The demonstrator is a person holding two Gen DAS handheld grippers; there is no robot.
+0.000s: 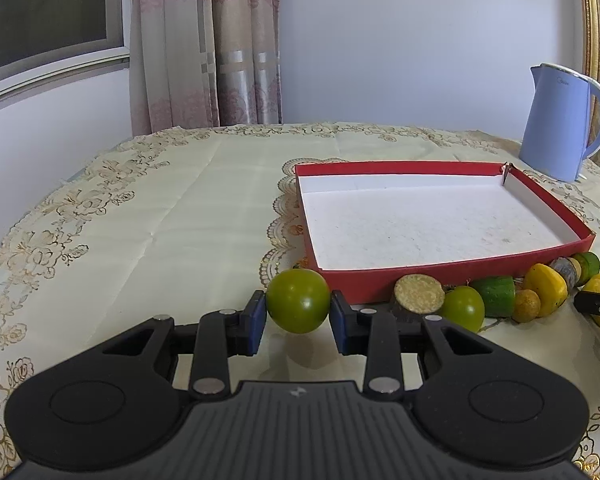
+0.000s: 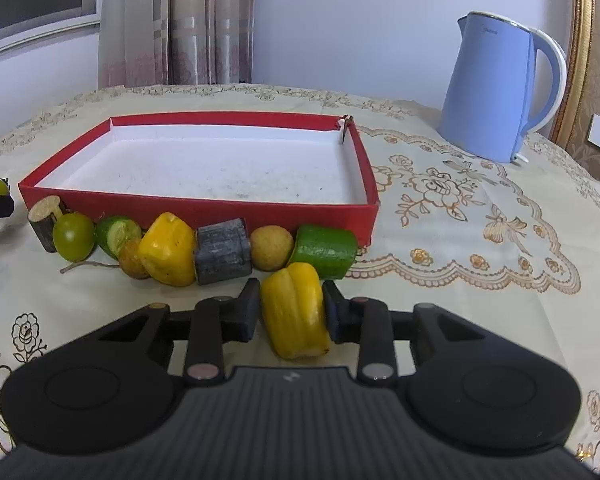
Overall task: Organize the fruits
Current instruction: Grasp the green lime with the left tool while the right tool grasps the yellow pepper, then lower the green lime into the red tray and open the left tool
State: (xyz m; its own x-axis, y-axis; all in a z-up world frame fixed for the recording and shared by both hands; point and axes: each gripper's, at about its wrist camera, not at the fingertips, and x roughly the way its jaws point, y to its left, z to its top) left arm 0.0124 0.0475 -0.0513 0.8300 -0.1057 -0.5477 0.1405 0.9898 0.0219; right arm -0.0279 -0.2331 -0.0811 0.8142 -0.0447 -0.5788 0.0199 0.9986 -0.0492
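My left gripper point(image 1: 298, 304) is shut on a round green fruit point(image 1: 298, 306), held just above the cloth at the near left corner of the red box point(image 1: 440, 270). My right gripper point(image 2: 292, 300) is shut on a yellow pepper piece point(image 2: 294, 316), with both pads against its sides. The red box point(image 2: 204, 210) has a white, bare floor. Along its front wall lies a row of pieces: a brown log slice point(image 2: 46, 220), a green fruit point(image 2: 74, 236), a cucumber chunk point(image 2: 118, 234), another yellow piece point(image 2: 168, 250), a grey block point(image 2: 224, 250), a tan round fruit point(image 2: 271, 248) and a green chunk point(image 2: 324, 250).
A blue kettle point(image 2: 492, 92) stands at the back right, beyond the box. A cream embroidered tablecloth point(image 1: 140, 220) covers the table, with wide room left of the box. Curtains and a window lie behind, and a gold frame borders the right side.
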